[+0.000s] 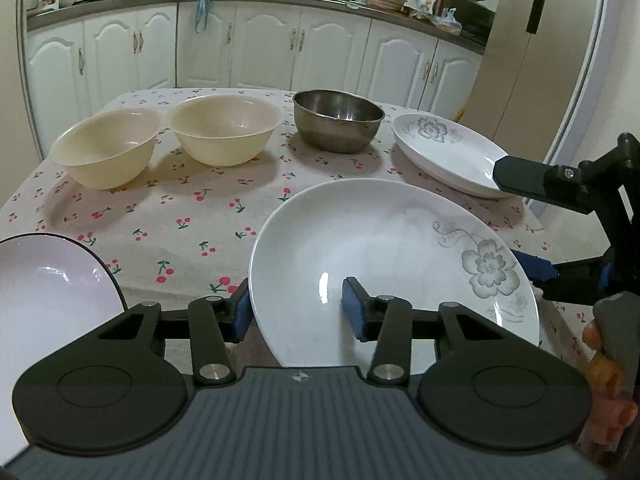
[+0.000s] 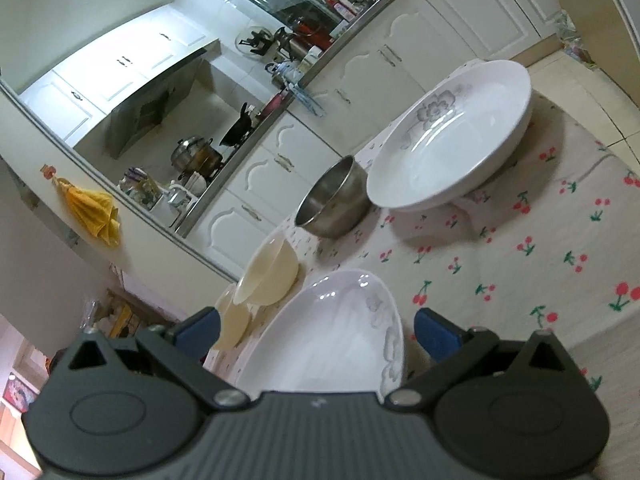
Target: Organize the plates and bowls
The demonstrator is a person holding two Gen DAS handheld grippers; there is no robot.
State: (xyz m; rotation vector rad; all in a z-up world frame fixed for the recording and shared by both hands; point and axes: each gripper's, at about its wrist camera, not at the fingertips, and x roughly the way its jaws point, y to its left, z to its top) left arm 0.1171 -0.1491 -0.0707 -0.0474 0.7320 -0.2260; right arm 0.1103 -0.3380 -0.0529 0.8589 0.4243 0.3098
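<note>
Plates and bowls are spread over the cherry-print tablecloth (image 1: 208,216). In the left wrist view, the near floral plate (image 1: 380,264) is straddled at its left rim by the left gripper (image 1: 298,308); the jaws are parted, one pad outside the rim, one over the plate's well, with a gap to the rim. Behind stand two cream bowls (image 1: 112,148), a steel bowl (image 1: 338,120) and a second floral plate (image 1: 444,152).

In the right wrist view, the right gripper (image 2: 316,332) is spread around the same plate's (image 2: 320,340) opposite rim; no squeeze is seen. A grasp is judged imminent.
</note>
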